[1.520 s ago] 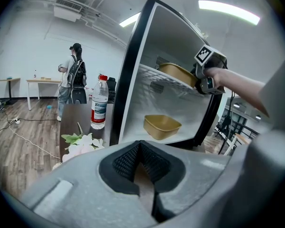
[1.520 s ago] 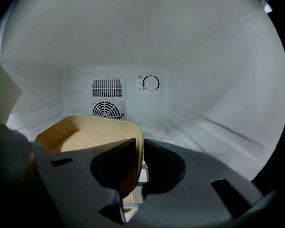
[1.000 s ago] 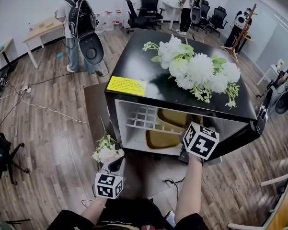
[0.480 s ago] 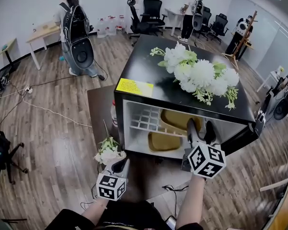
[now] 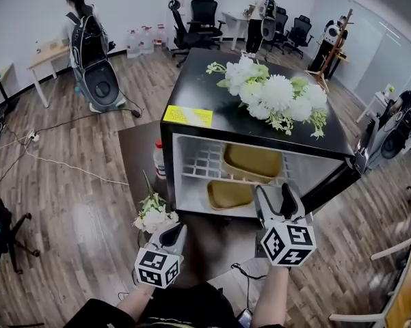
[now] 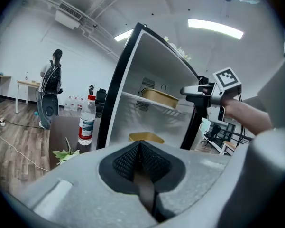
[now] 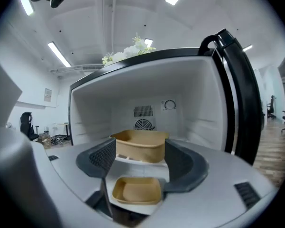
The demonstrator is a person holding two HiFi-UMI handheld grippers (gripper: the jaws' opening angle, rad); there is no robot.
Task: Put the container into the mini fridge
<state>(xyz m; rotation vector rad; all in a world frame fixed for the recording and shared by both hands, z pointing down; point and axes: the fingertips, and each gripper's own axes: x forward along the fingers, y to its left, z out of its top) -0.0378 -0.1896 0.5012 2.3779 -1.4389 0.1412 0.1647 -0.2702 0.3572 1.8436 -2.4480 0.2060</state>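
The black mini fridge [image 5: 212, 94] stands open in front of me. One tan container [image 5: 252, 161] sits on its upper wire shelf and a second, shallower one [image 5: 229, 194] lies on the floor of the fridge. My right gripper [image 5: 275, 191] hovers just outside the opening; its jaws have just been opening and stand wide apart with nothing between them. In the right gripper view both containers, upper [image 7: 140, 145] and lower [image 7: 136, 190], show beyond the pads. My left gripper [image 5: 171, 232] is low at the left, shut and empty, and it points at the fridge [image 6: 151, 65].
A water bottle [image 5: 158, 161] stands on the mat at the fridge's left side. White flowers [image 5: 152, 214] lie on the floor near my left gripper. A white bouquet [image 5: 273, 98] covers the fridge top. The open door [image 5: 342, 176] juts out at the right. People stand at the back.
My right gripper has drawn back out of the fridge mouth toward me, leaving the upper container on its shelf. The left gripper has risen a little.
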